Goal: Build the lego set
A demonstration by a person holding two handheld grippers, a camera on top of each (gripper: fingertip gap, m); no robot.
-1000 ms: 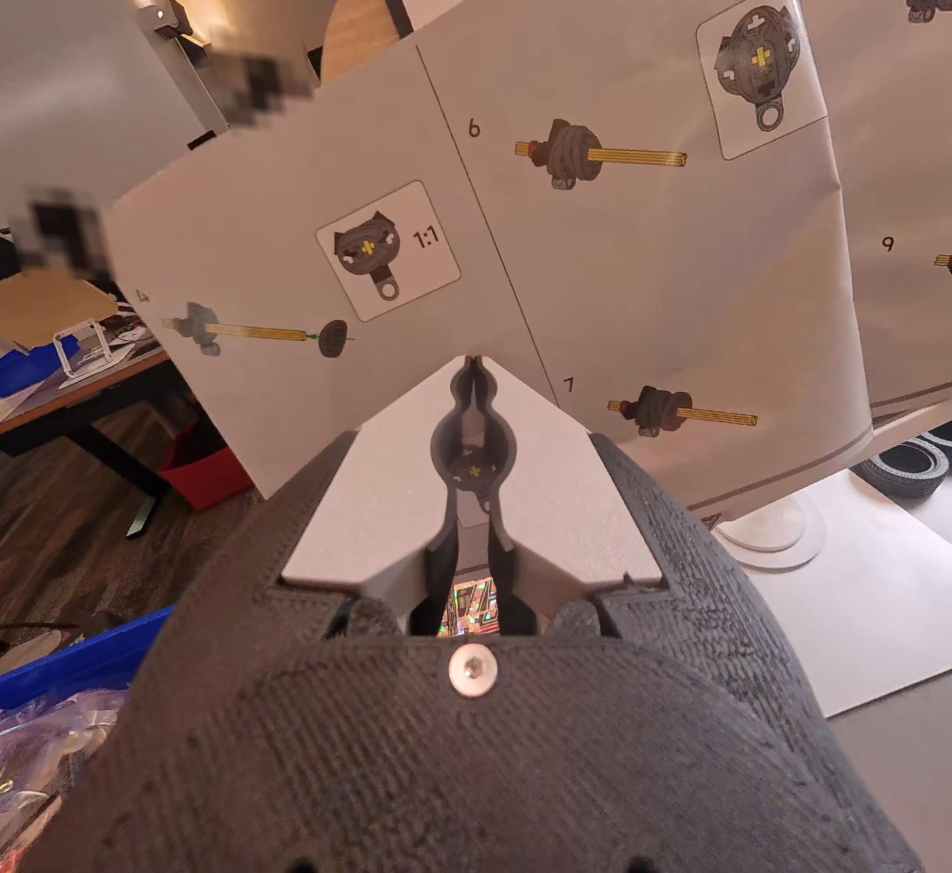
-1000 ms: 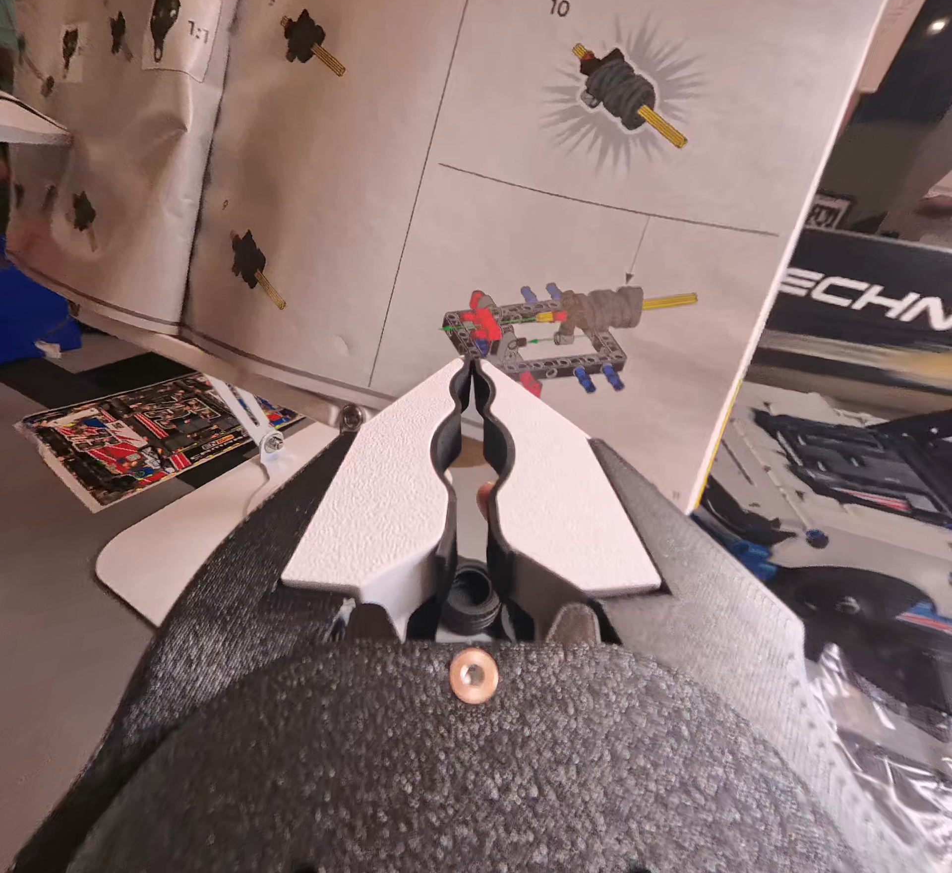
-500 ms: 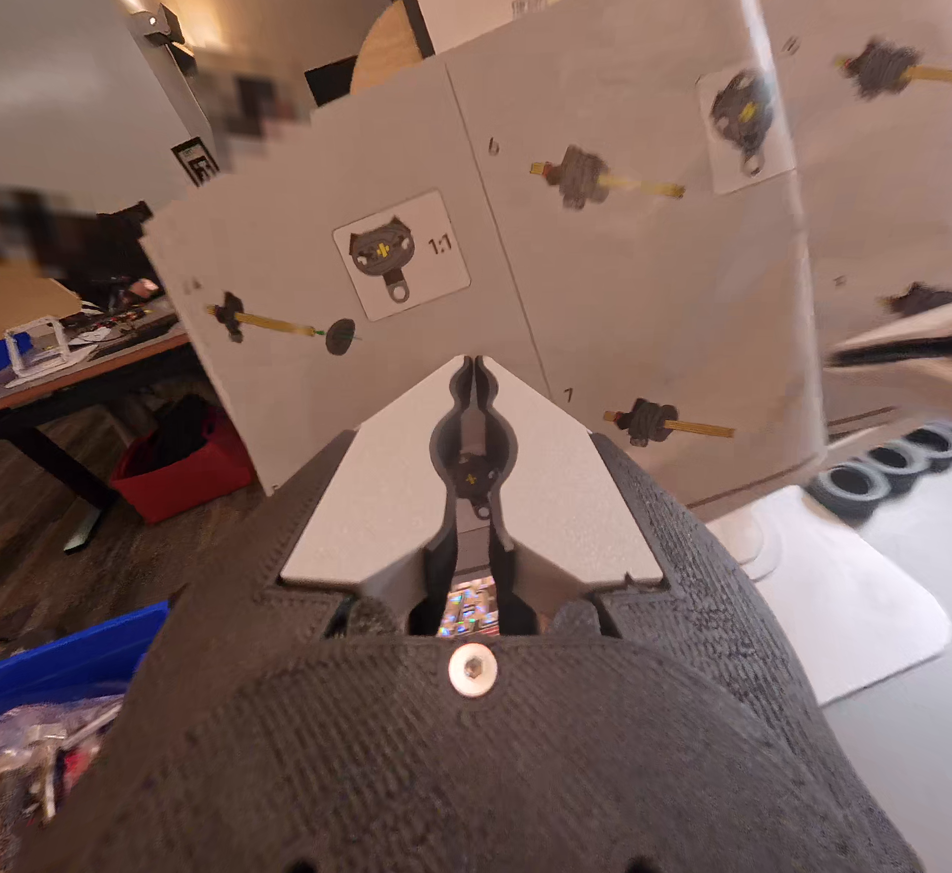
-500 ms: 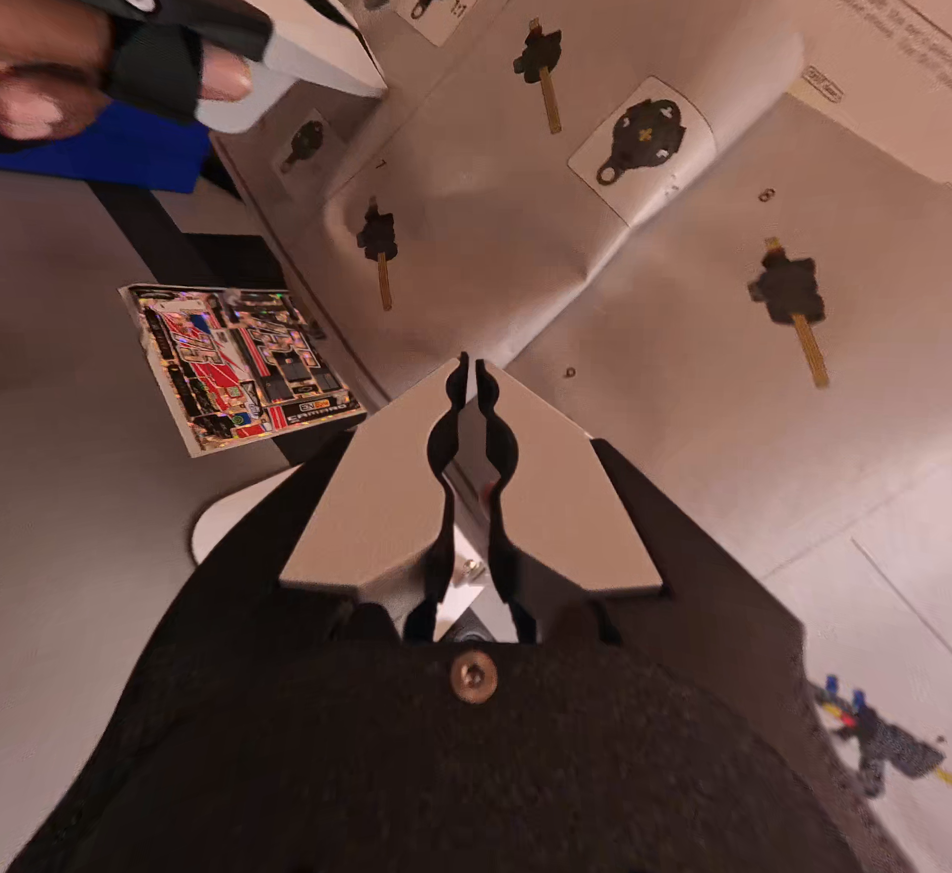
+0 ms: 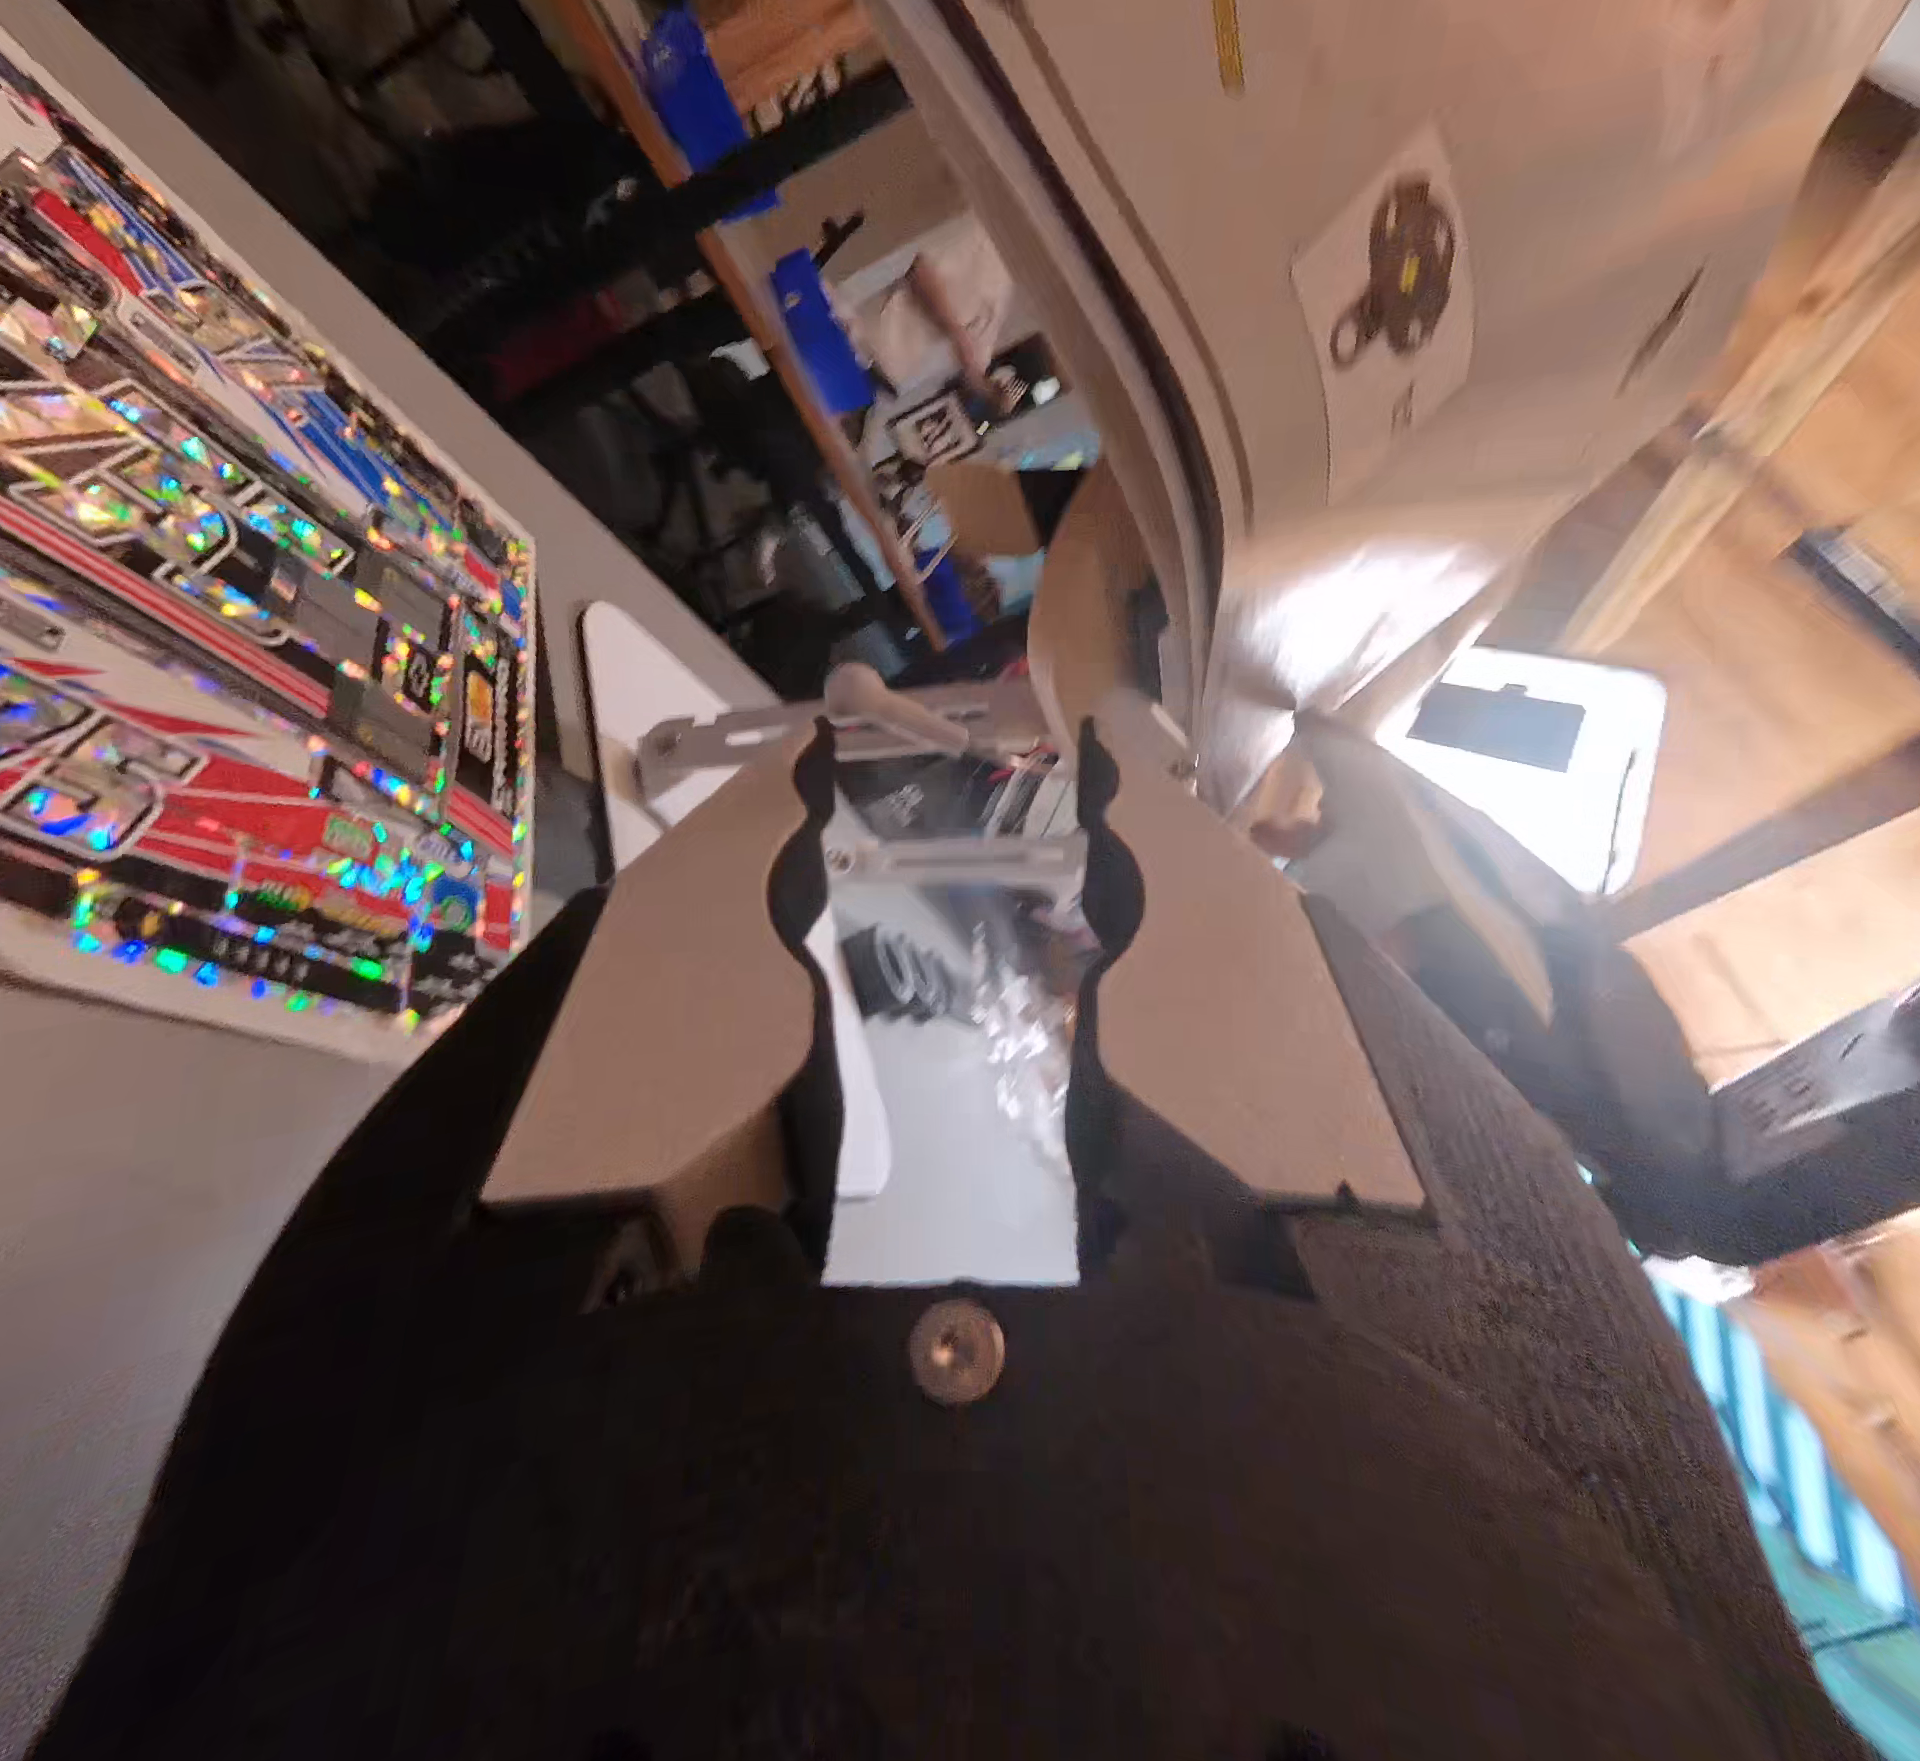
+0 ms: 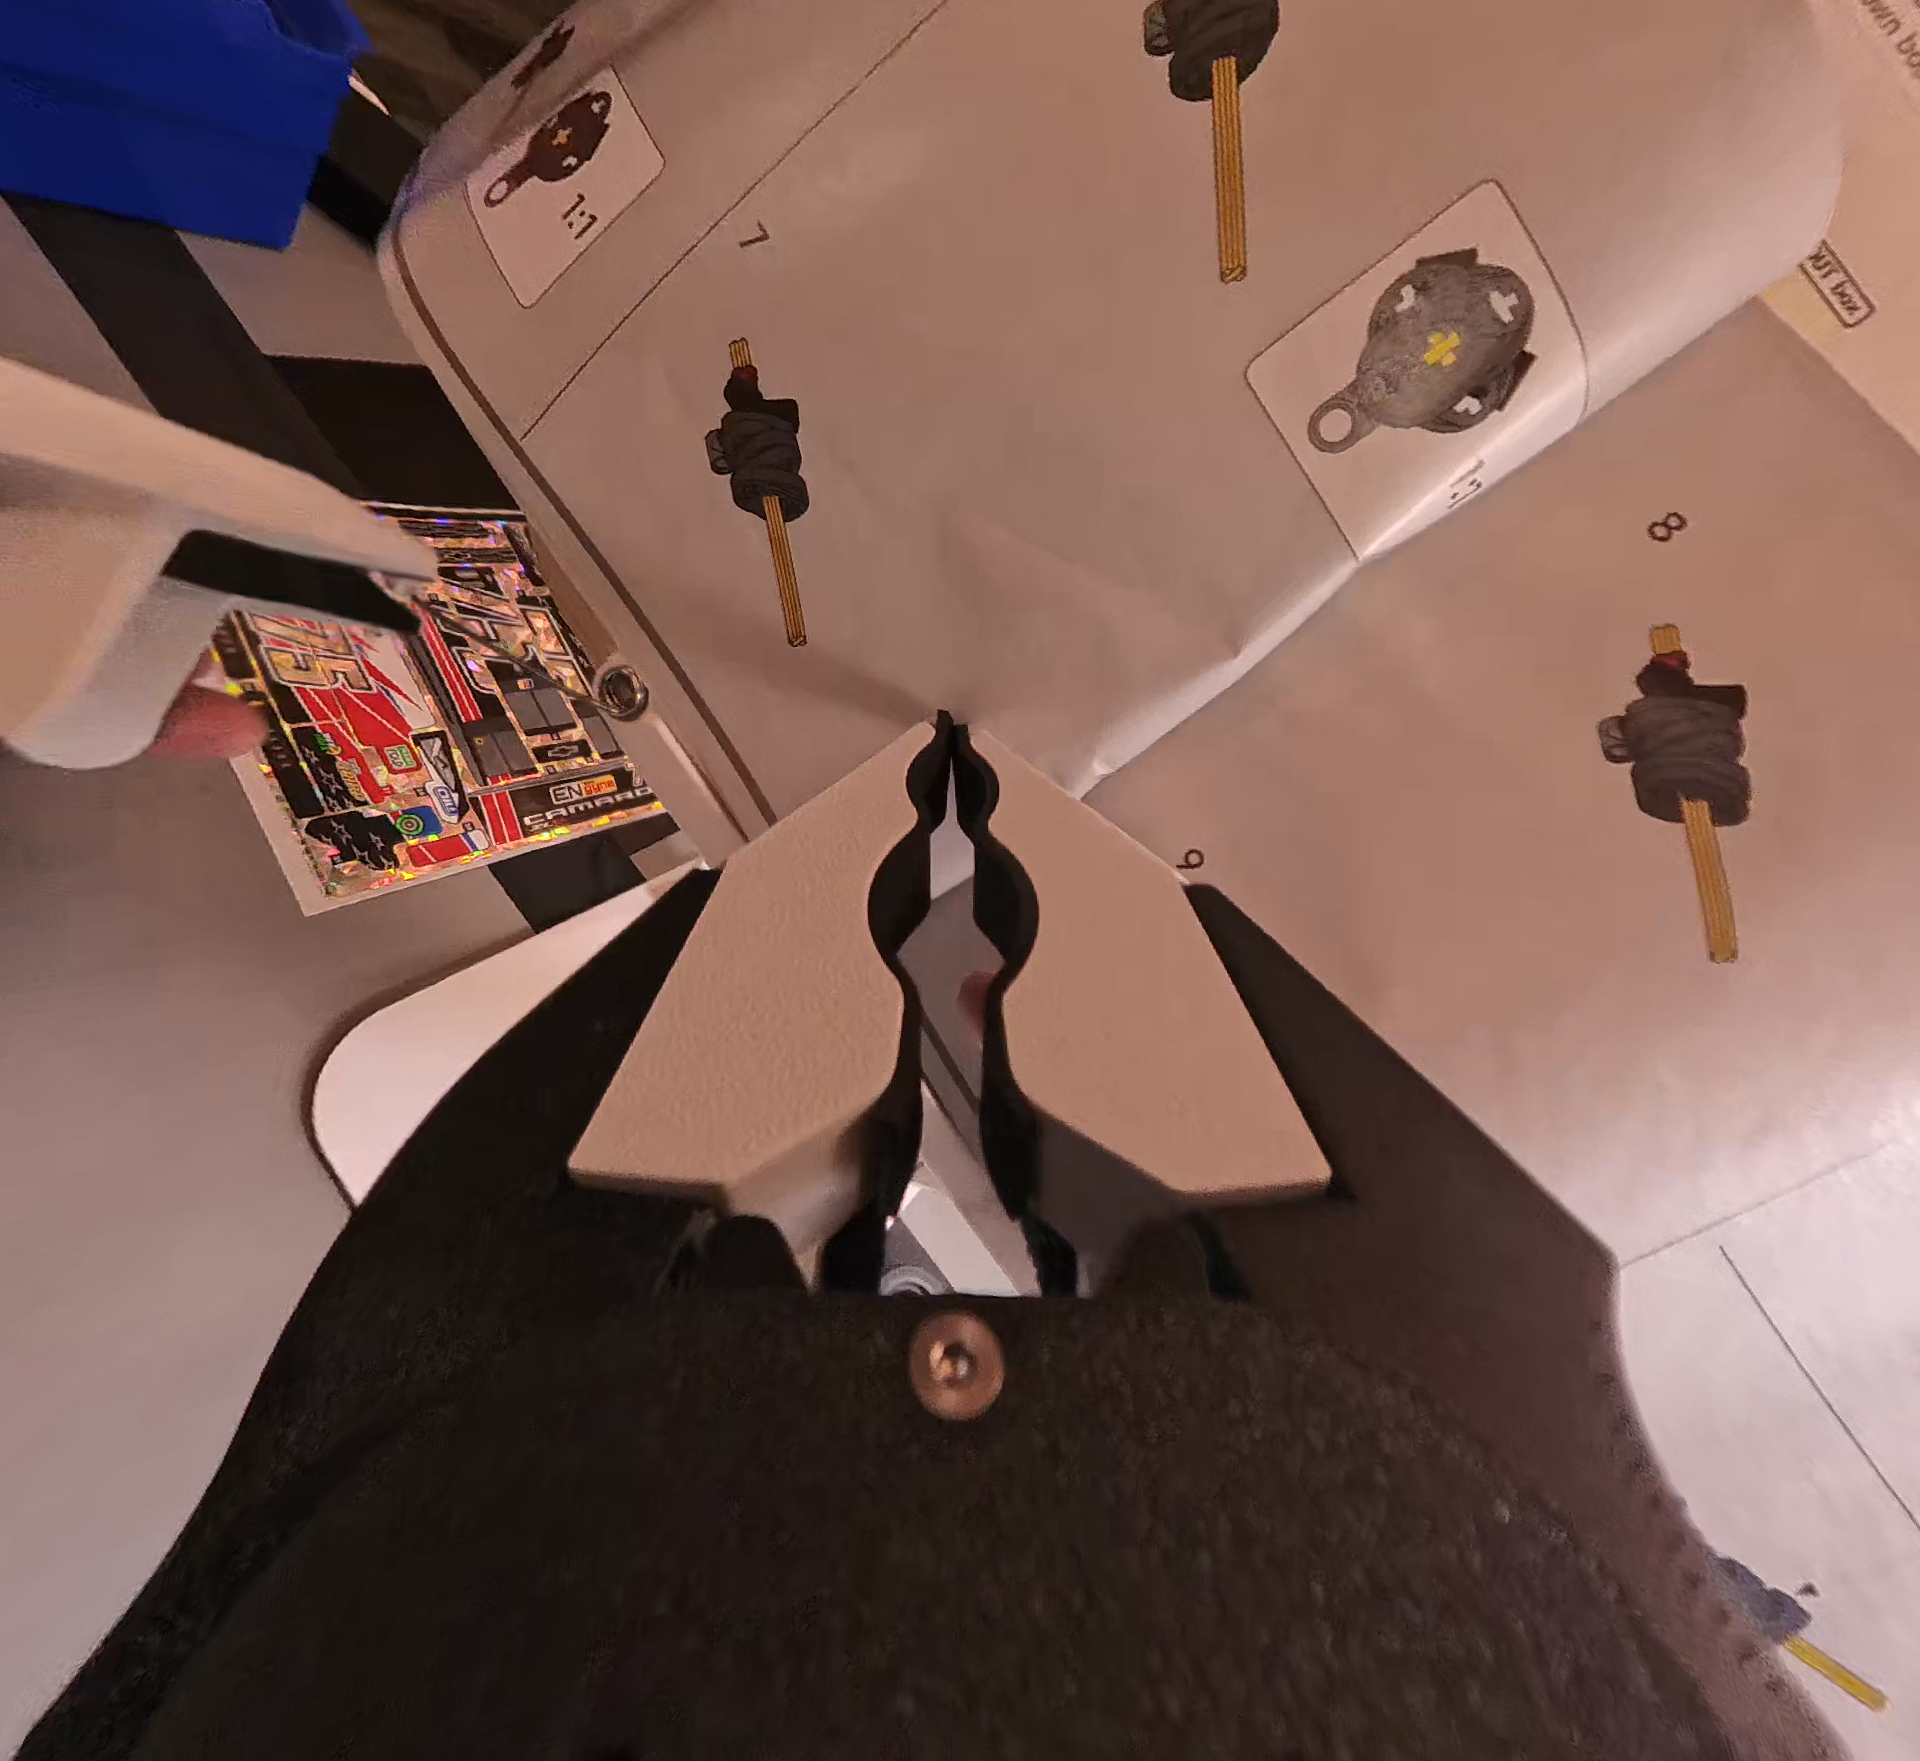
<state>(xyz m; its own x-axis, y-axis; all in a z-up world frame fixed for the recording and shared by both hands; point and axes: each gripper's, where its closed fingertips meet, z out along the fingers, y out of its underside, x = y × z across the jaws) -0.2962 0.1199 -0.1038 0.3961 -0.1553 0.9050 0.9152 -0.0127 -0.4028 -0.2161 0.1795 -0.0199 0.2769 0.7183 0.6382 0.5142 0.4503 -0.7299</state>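
My left gripper (image 5: 954, 745) is open and empty, low over the table beside the glittery sticker sheet (image 5: 260, 672). It faces the metal arms of the booklet stand (image 5: 727, 745), under the curled instruction booklet (image 5: 1351, 257). My right gripper (image 6: 948, 724) is shut, with its tips against the booklet (image 6: 1039, 361) near the bottom of the fold. A small reddish piece (image 6: 979, 994) sits between its jaws below the tips. The left gripper's fingers (image 6: 260, 558) show at the left edge of the right wrist view, over the sticker sheet (image 6: 436, 755).
The white stand base (image 6: 436, 1067) lies on the grey table under the booklet. A blue bin (image 6: 156, 49) stands at the back left. A clear bag with black tyres (image 5: 904, 963) lies ahead of the left gripper. Shelves and boxes stand behind.
My left gripper has opened, and the black piece with the yellow axle is gone from its jaws. It has dropped low and rolled towards the stand. My right gripper has moved to the booklet's fold.
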